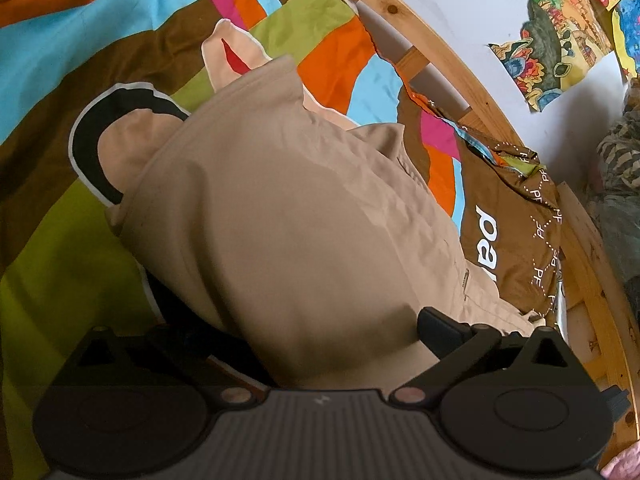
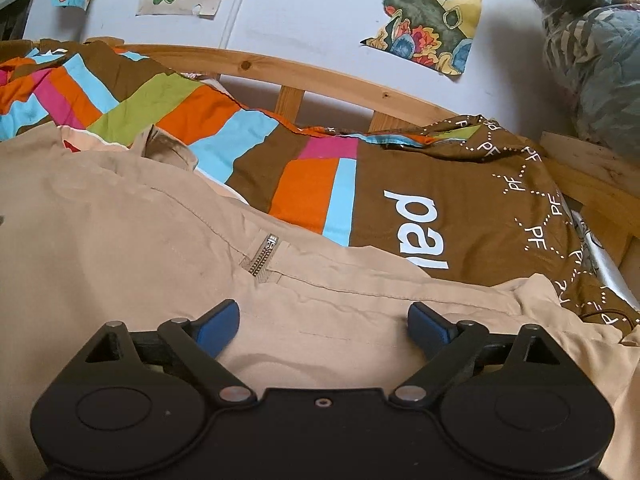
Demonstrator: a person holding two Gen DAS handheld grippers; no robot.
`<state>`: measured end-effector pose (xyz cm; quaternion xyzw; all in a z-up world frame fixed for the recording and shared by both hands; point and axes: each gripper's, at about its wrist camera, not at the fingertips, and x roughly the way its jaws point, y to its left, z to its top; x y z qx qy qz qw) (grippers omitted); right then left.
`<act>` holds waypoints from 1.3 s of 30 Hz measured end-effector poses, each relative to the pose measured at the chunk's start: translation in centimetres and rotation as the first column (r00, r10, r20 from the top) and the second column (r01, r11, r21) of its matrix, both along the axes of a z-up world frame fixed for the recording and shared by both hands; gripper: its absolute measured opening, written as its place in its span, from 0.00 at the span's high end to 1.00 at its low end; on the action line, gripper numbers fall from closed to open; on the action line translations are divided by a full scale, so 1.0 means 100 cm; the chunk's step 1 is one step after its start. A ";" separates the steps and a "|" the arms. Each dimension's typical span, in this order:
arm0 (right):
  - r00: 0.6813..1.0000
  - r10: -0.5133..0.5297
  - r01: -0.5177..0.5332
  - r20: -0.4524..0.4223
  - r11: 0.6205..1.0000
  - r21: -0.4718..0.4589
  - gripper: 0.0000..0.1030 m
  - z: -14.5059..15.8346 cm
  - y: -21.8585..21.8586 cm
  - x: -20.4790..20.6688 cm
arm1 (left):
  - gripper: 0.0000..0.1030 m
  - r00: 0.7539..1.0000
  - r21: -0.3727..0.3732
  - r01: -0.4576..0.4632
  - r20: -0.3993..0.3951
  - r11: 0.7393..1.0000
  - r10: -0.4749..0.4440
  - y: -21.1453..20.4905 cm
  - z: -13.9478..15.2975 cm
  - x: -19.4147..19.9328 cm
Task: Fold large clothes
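The beige garment (image 1: pixel 288 208) lies bunched on the bed's striped cover (image 1: pixel 52 60), near the wooden rail (image 1: pixel 448 60). It hides the left hand-held gripper (image 1: pixel 304 344), whose grip is unclear. The right hand-held gripper (image 2: pixel 323 322) gapes wide over it, holding nothing.

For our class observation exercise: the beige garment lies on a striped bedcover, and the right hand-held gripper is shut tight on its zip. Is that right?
Not quite. In the right wrist view the right hand-held gripper is open, its jaws wide apart over the beige garment, short of the zip. The striped bedcover is correct.
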<state>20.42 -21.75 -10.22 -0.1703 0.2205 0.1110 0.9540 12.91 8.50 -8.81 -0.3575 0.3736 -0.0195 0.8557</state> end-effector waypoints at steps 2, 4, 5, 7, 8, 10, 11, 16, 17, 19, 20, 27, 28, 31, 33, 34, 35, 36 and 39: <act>1.000 0.002 -0.002 -0.002 1.000 0.009 0.07 0.001 -0.001 0.000 | 0.01 1.000 0.006 0.001 0.001 1.000 -0.001 -0.001 0.000 0.000; 1.000 0.001 -0.001 0.000 1.000 0.012 0.06 0.001 -0.001 -0.001 | 0.01 1.000 0.010 0.002 0.002 1.000 -0.002 -0.002 0.000 0.000; 1.000 0.001 -0.001 0.001 1.000 0.011 0.06 0.001 -0.001 -0.002 | 0.01 1.000 0.011 0.002 0.003 1.000 -0.002 -0.002 0.000 0.000; 1.000 0.000 0.000 0.001 1.000 0.012 0.06 0.001 -0.001 -0.002 | 0.01 1.000 0.011 0.002 0.003 1.000 -0.002 -0.002 0.000 0.000; 1.000 0.000 0.000 0.001 1.000 0.012 0.05 0.001 -0.001 -0.002 | 0.01 1.000 0.011 0.002 0.002 1.000 -0.002 -0.002 0.000 0.000; 1.000 0.000 0.000 0.003 1.000 0.010 0.05 0.001 -0.001 -0.002 | 0.01 1.000 0.011 0.002 0.002 1.000 -0.002 -0.002 0.000 0.000; 1.000 -0.001 0.001 0.004 1.000 0.009 0.04 0.001 -0.001 -0.002 | 0.01 1.000 0.011 0.002 0.001 1.000 -0.002 -0.002 0.000 0.000; 1.000 -0.004 0.004 0.007 1.000 0.008 0.03 0.001 -0.001 -0.004 | 0.01 1.000 0.014 0.003 0.001 1.000 -0.003 -0.002 -0.001 0.000; 1.000 -0.003 0.003 0.007 1.000 0.008 0.03 0.001 -0.001 -0.004 | 0.01 1.000 0.014 0.003 0.001 1.000 -0.004 -0.002 -0.001 0.000; 1.000 -0.003 0.003 0.007 1.000 0.008 0.03 0.001 -0.001 -0.004 | 0.01 1.000 0.014 0.004 0.001 1.000 -0.004 -0.002 -0.001 0.000; 1.000 -0.003 0.003 0.008 1.000 0.008 0.03 0.001 -0.001 -0.004 | 0.01 1.000 0.014 0.004 0.000 1.000 -0.004 -0.002 -0.001 0.000; 1.000 -0.002 0.002 0.006 1.000 0.023 0.01 0.005 -0.003 -0.005 | 0.01 1.000 0.012 0.005 -0.003 1.000 -0.005 -0.002 -0.001 0.001; 1.000 0.006 -0.006 -0.008 0.999 0.036 0.01 0.009 -0.005 -0.005 | 0.01 1.000 0.010 0.004 -0.003 1.000 -0.004 -0.001 -0.002 0.001; 0.999 -0.032 0.031 0.008 0.998 0.062 0.01 0.026 -0.014 -0.015 | 0.01 1.000 0.002 0.001 -0.006 1.000 -0.001 -0.001 -0.002 0.001; 0.995 -0.076 0.073 0.066 0.996 0.046 0.01 0.035 -0.019 -0.026 | 0.01 1.000 -0.004 -0.005 -0.008 1.000 0.005 0.000 -0.002 0.002; 0.993 -0.082 0.080 0.088 0.997 0.025 0.01 0.037 -0.021 -0.032 | 0.01 1.000 -0.006 -0.009 -0.006 1.000 0.009 -0.001 -0.002 0.002; 0.993 -0.081 0.082 0.091 0.997 -0.004 0.01 0.035 -0.021 -0.034 | 0.01 1.000 -0.011 -0.016 -0.003 1.000 0.016 0.000 -0.002 0.001; 0.995 -0.072 0.076 0.071 0.996 -0.050 0.01 0.030 -0.020 -0.034 | 0.01 0.999 -0.022 -0.033 0.003 0.999 0.033 0.003 -0.001 0.000; 0.997 -0.078 0.077 -0.019 0.996 -0.054 0.01 0.010 -0.023 -0.029 | 0.01 0.991 -0.097 -0.130 0.027 0.987 0.133 0.018 -0.001 -0.008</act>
